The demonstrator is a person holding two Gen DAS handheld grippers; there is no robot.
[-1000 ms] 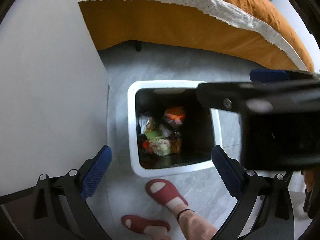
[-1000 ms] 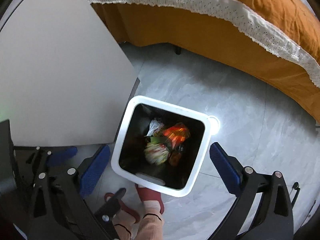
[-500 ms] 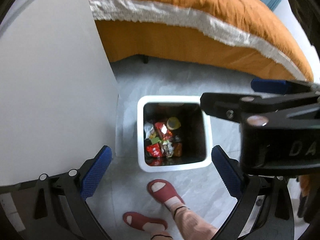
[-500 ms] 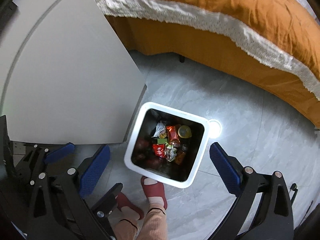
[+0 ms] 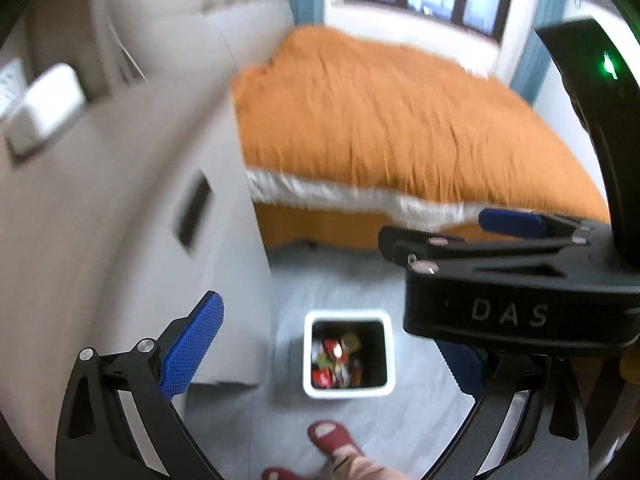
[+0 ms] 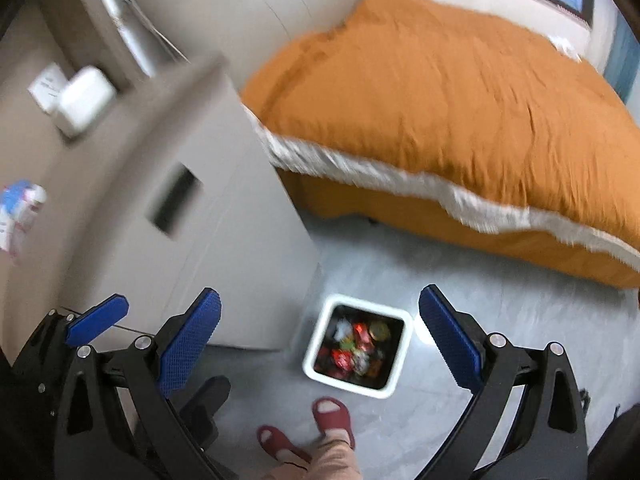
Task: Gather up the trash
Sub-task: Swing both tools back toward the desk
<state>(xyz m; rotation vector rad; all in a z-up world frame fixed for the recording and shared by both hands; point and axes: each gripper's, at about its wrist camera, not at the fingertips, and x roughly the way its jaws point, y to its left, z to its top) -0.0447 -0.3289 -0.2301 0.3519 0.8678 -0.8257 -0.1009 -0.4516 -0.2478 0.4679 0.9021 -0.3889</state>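
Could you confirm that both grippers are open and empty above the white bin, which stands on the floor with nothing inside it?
Not quite: the bin is not empty. The right wrist view shows colourful wrappers piled inside it. The rest holds: the left gripper and right gripper are open and empty above it, and it stands on the floor.

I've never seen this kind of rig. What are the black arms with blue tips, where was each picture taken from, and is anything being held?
A person holds a tool in each hand; each carries a fisheye camera looking along its two blue-padded fingers. One picture comes from the left hand-held gripper, the other from the right hand-held gripper. Both stand open, holding nothing. Below, on the grey floor, sits a white square trash bin with colourful wrappers inside, beside a grey cabinet and an orange-covered bed. The red slippers are the person's.
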